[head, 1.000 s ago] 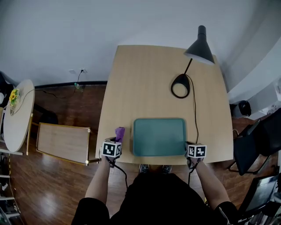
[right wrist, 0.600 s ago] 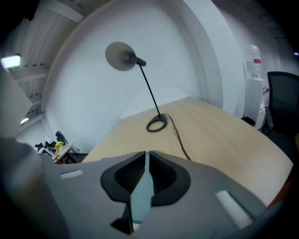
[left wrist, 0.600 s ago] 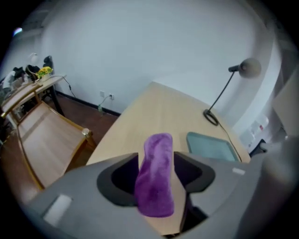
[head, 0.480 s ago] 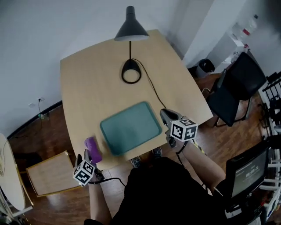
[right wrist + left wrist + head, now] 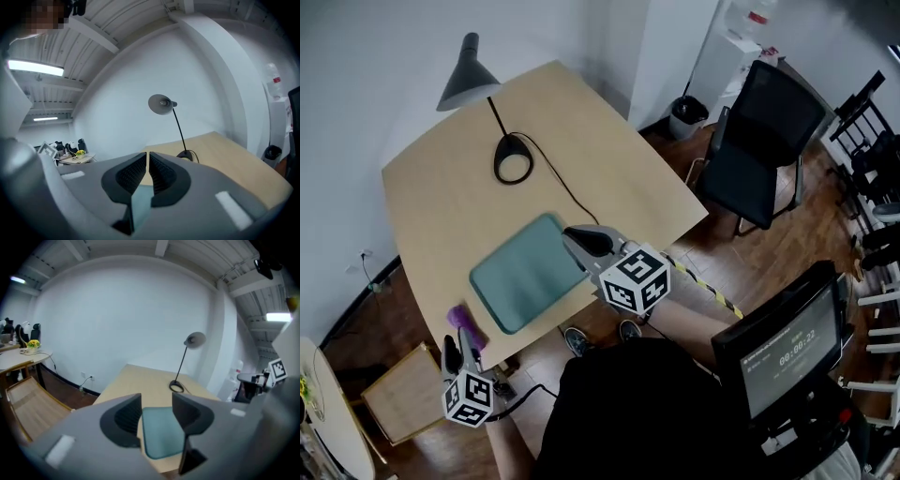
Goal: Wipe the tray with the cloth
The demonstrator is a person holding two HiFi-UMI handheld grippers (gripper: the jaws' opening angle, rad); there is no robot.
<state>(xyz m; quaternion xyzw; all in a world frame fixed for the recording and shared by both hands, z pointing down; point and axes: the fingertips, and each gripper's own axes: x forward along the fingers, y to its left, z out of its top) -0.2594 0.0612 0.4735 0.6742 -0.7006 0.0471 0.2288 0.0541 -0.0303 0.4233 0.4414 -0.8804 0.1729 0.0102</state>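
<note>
The teal tray (image 5: pixel 523 274) lies empty near the table's front edge. The purple cloth (image 5: pixel 459 318) sits bunched on the table just left of it. My left gripper (image 5: pixel 461 352) is lifted off the table, just short of the cloth; its jaws have just been opening and stand wide with nothing between them. In the left gripper view the tray (image 5: pixel 161 437) shows through the gap of the left gripper (image 5: pixel 156 416). My right gripper (image 5: pixel 577 237) hovers over the tray's right end. In its own view the right gripper (image 5: pixel 147 171) is shut on nothing.
A black desk lamp (image 5: pixel 469 73) stands at the table's far side, its cord (image 5: pixel 553 183) running toward the tray. A black chair (image 5: pixel 764 141) is to the right, a monitor (image 5: pixel 783 352) near the person, and a low wooden stand (image 5: pixel 398 394) at the left.
Both grippers have risen from the table's front edge. The left jaws have opened and the cloth stays on the table. The head view has swung round.
</note>
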